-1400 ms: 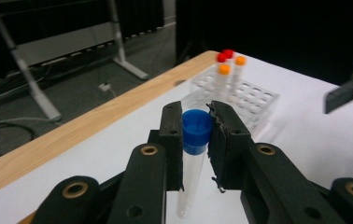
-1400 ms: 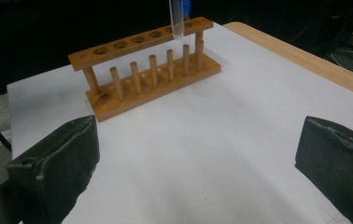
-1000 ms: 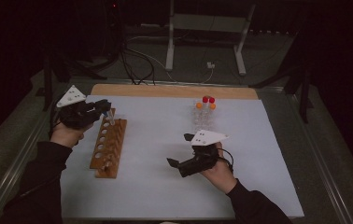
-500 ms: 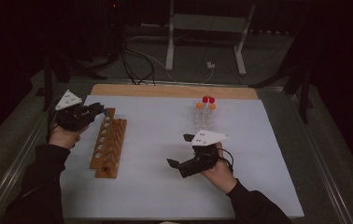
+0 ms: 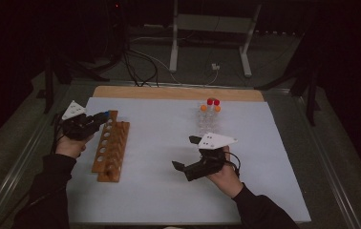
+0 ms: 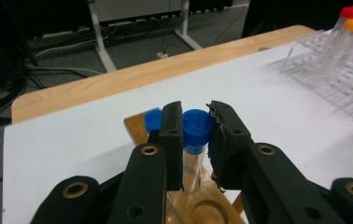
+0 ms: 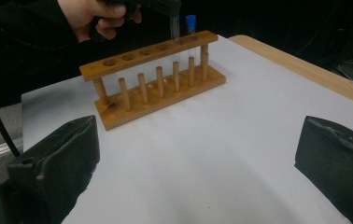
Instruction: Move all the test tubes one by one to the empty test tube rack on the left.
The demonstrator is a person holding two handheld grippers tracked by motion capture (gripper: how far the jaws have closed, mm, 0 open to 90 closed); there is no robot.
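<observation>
My left gripper (image 5: 101,119) is shut on a clear test tube with a blue cap (image 6: 197,128), its pads pressing just under the cap. It hovers over the far end of the wooden tube rack (image 5: 111,152), and the tube's lower part passes into a hole near that end (image 7: 176,44). A second blue-capped tube (image 6: 152,120) stands in the end hole behind it. My right gripper (image 5: 185,152) rests mid-table, open, with nothing between its fingers (image 7: 58,158).
A clear plastic rack (image 5: 209,119) with red- and orange-capped tubes (image 6: 352,23) stands at the back right of the white mat (image 5: 169,191). The table's wooden edge (image 5: 178,93) runs along the far side. Cables and a metal stand lie beyond it.
My left gripper has sunk toward the wooden rack with the blue-capped tube, lowering it into a hole. The right gripper has stayed put.
</observation>
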